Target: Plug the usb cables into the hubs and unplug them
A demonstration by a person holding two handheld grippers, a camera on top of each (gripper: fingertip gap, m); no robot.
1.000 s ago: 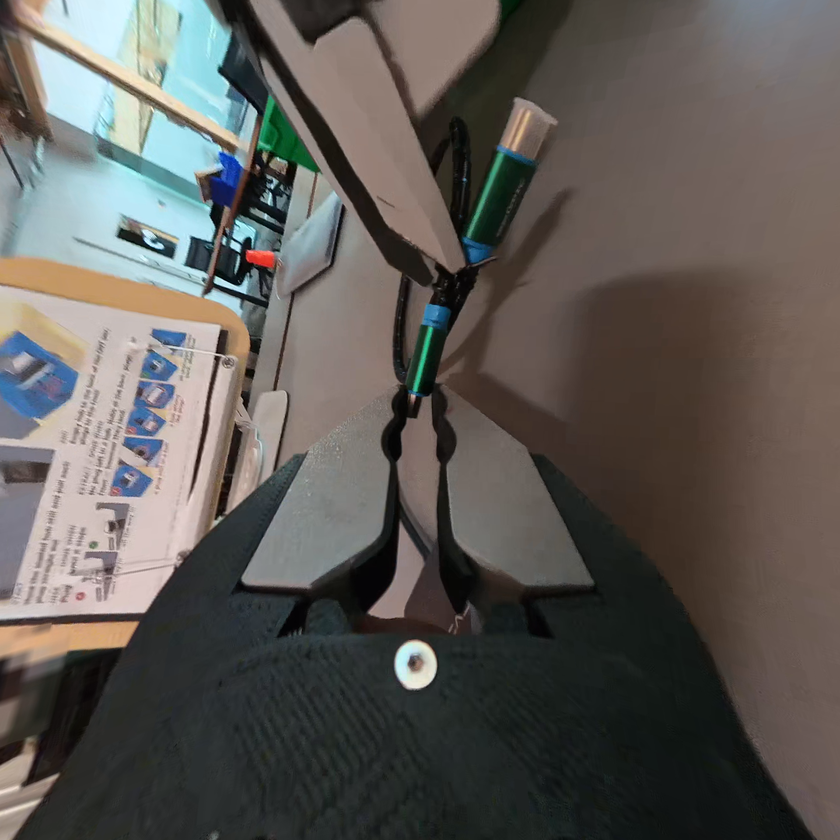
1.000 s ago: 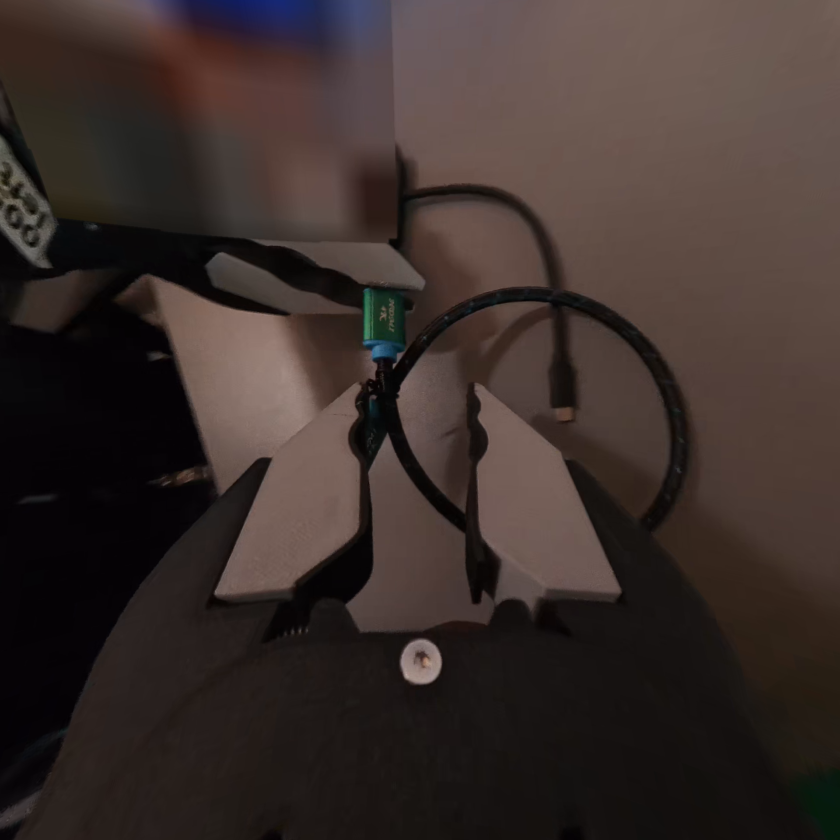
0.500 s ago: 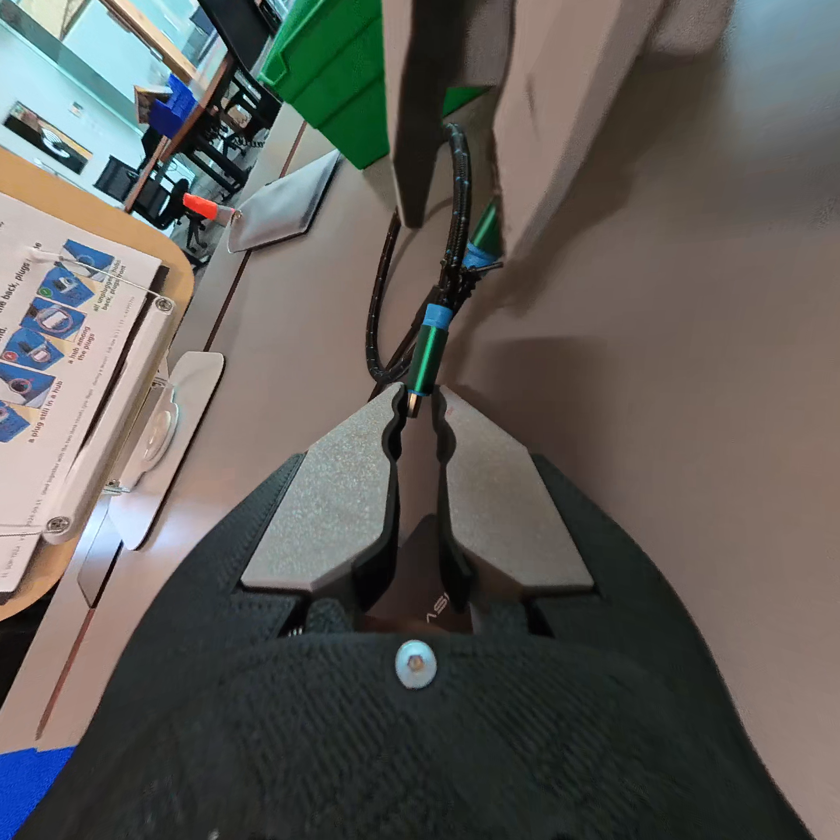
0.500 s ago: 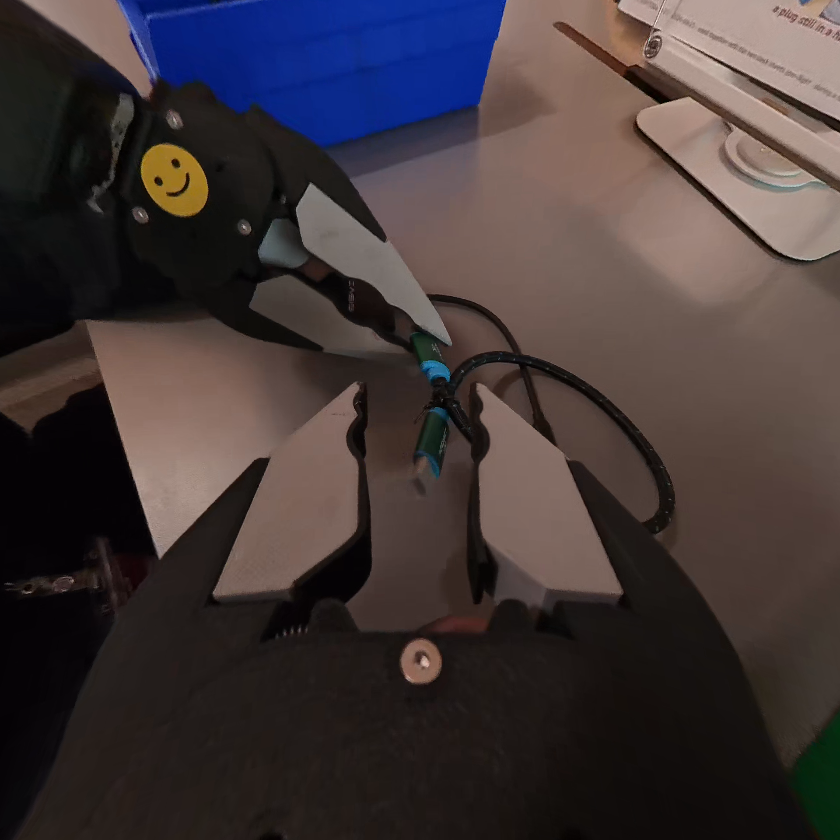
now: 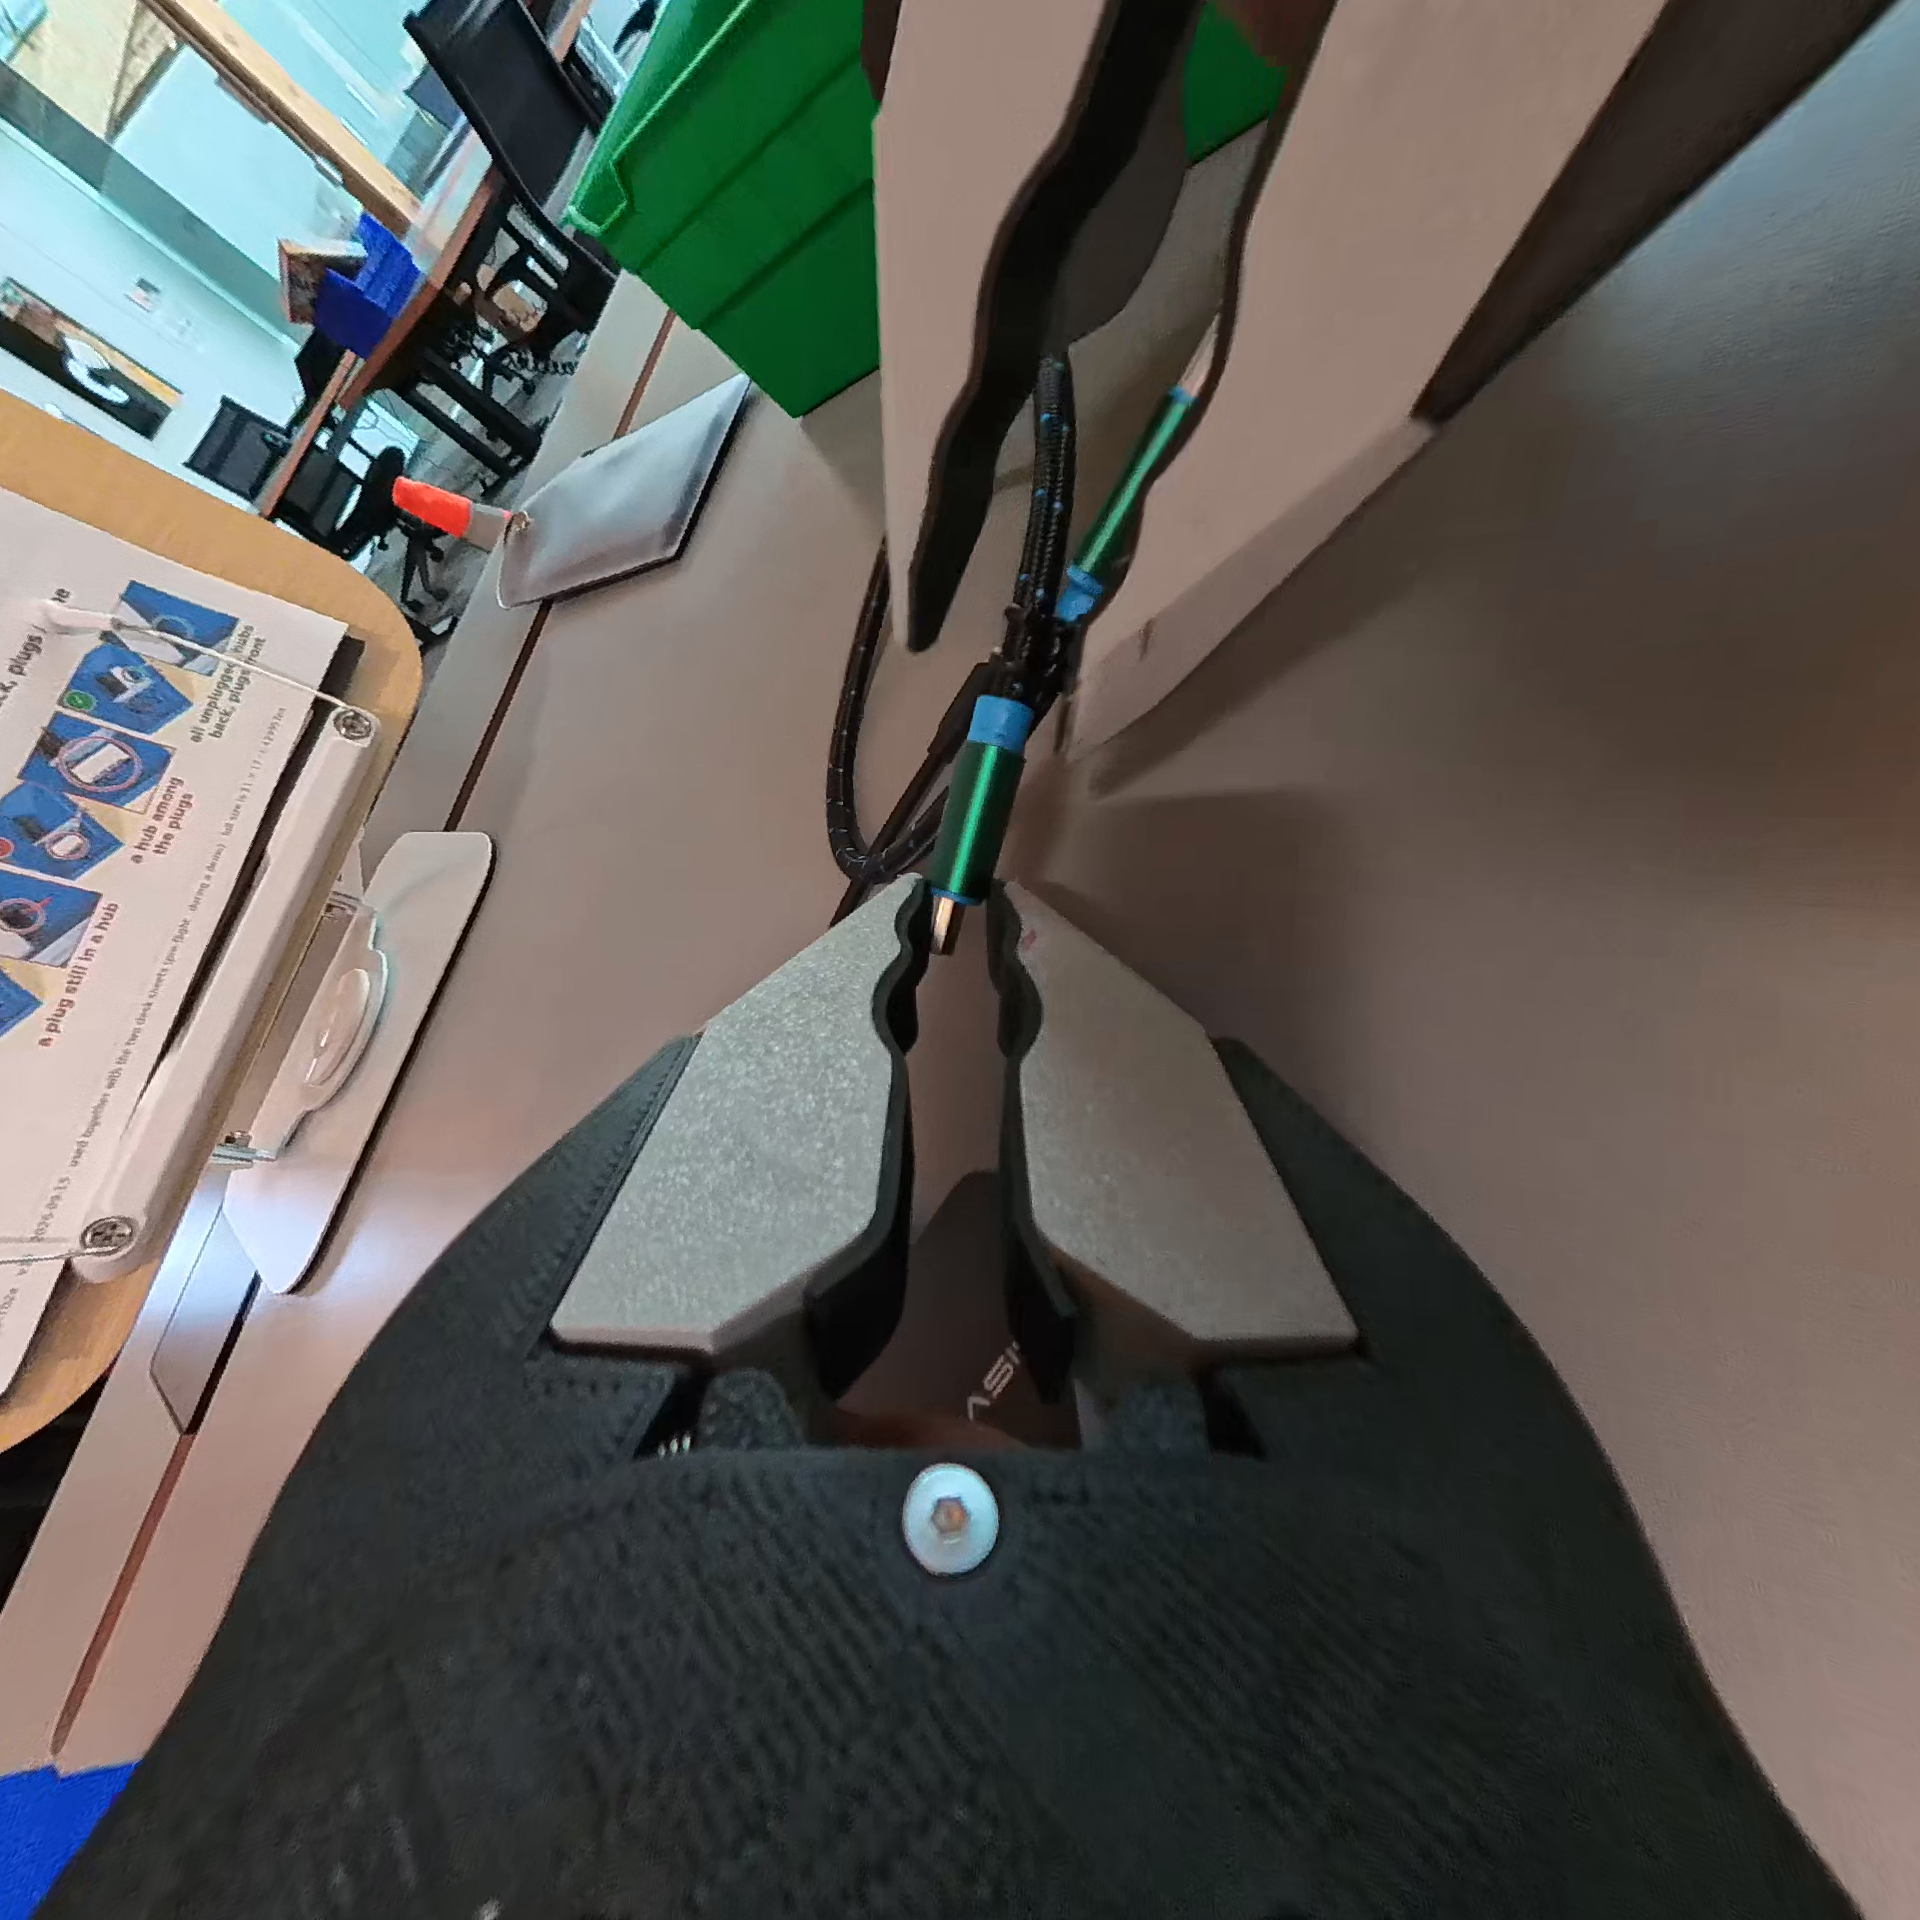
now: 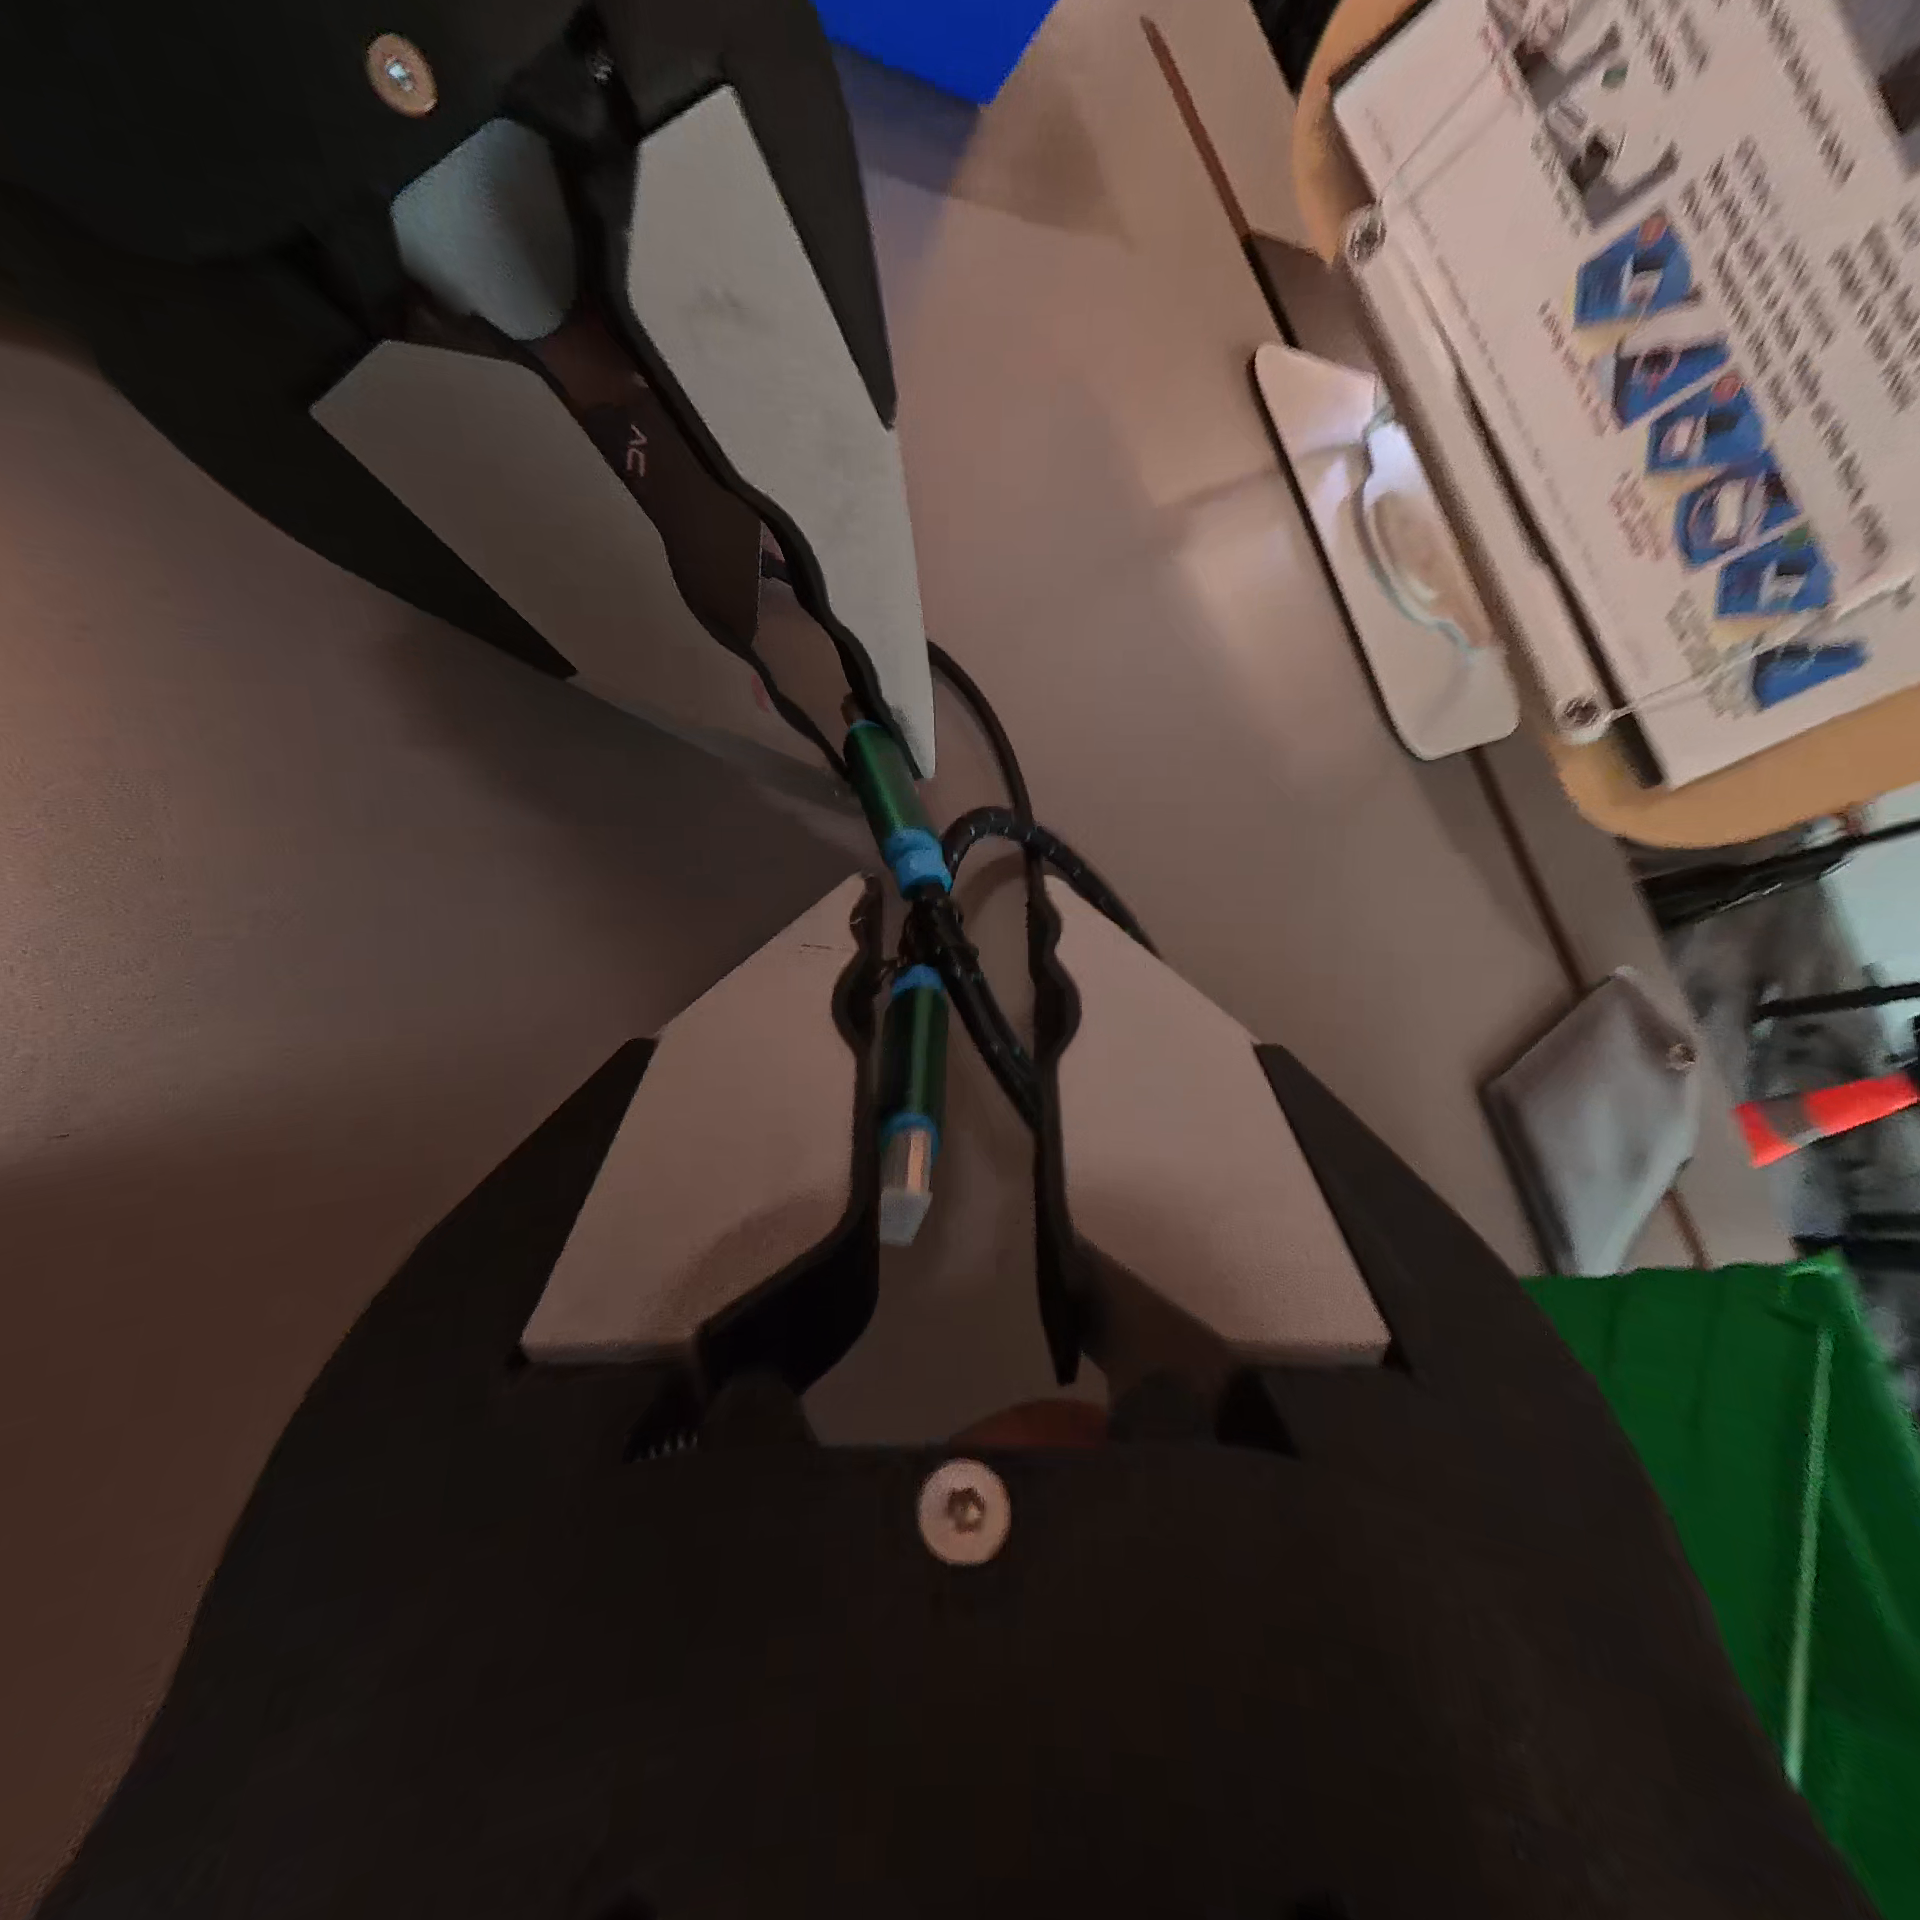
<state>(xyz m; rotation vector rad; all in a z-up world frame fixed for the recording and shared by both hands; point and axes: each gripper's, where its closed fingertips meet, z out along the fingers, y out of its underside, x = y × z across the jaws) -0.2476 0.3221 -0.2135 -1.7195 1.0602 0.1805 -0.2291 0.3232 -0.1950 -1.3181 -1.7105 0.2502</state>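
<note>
My left gripper (image 5: pixel 956 904) is shut on a black hub (image 5: pixel 971 1309) held deep between its fingers. A green plug (image 5: pixel 977 800) has its metal tip at the left fingertips. A black braided cable (image 5: pixel 1044 488) runs from it to a second green plug (image 6: pixel 912 1070) with a clear cap. My right gripper (image 6: pixel 951 894) is open, its jaws narrow, with the capped plug and the cable (image 6: pixel 997 831) between its fingers. The two grippers face each other tip to tip over the brown table (image 5: pixel 1507 935). In the right wrist view the left gripper (image 6: pixel 873 748) and hub (image 6: pixel 665 447) show at the top.
A green bin (image 5: pixel 748 187) stands behind the right gripper. A printed picture sheet on a white stand (image 5: pixel 104 831) is at the table's side. A blue bin (image 6: pixel 914 42) is behind the left gripper. A grey plate (image 5: pixel 623 509) lies near the green bin. The grippers are tip to tip, or close to it.
My right gripper has turned and moved in, so the capped plug and cable now lie between its fingers, and its jaws have narrowed. My left gripper keeps its hold.
</note>
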